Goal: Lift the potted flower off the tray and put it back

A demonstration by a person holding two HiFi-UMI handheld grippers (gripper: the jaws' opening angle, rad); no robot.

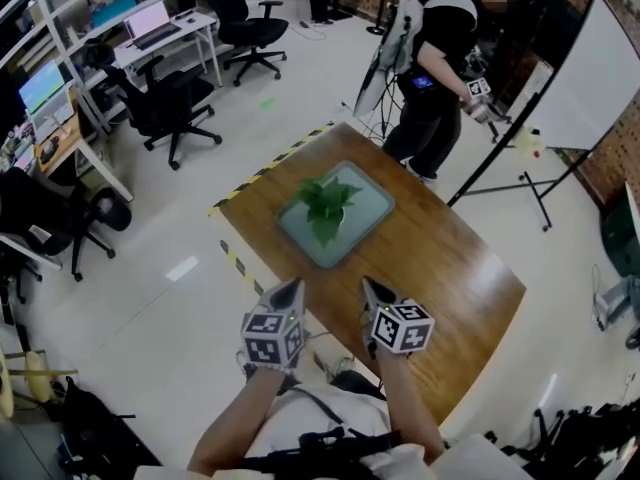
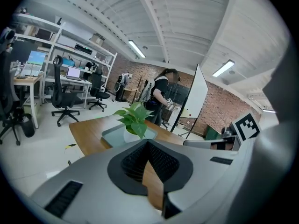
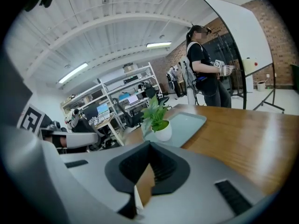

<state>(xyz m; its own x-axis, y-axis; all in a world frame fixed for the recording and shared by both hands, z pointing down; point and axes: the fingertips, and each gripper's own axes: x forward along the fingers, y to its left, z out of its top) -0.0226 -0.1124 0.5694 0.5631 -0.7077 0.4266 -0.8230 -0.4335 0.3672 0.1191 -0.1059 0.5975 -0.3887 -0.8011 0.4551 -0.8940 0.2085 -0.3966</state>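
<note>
Nearest, over the near edge of the table (image 1: 455, 268), the left gripper (image 1: 296, 286) and the right gripper (image 1: 369, 286) are both clenched on nothing, their jaws meeting at the tips. Beyond them the potted flower (image 1: 325, 206) stands mid-tray (image 1: 370, 218), well apart from both. The head view shows only leaves, while the right gripper view shows the white pot (image 3: 162, 132). Past the table stands a person (image 1: 440, 58).

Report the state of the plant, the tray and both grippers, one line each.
Potted flower: upright on the tray, untouched.
Tray: flat on the table, bearing the flower.
Left gripper: shut, empty, short of the tray.
Right gripper: shut, empty, short of the tray.
</note>
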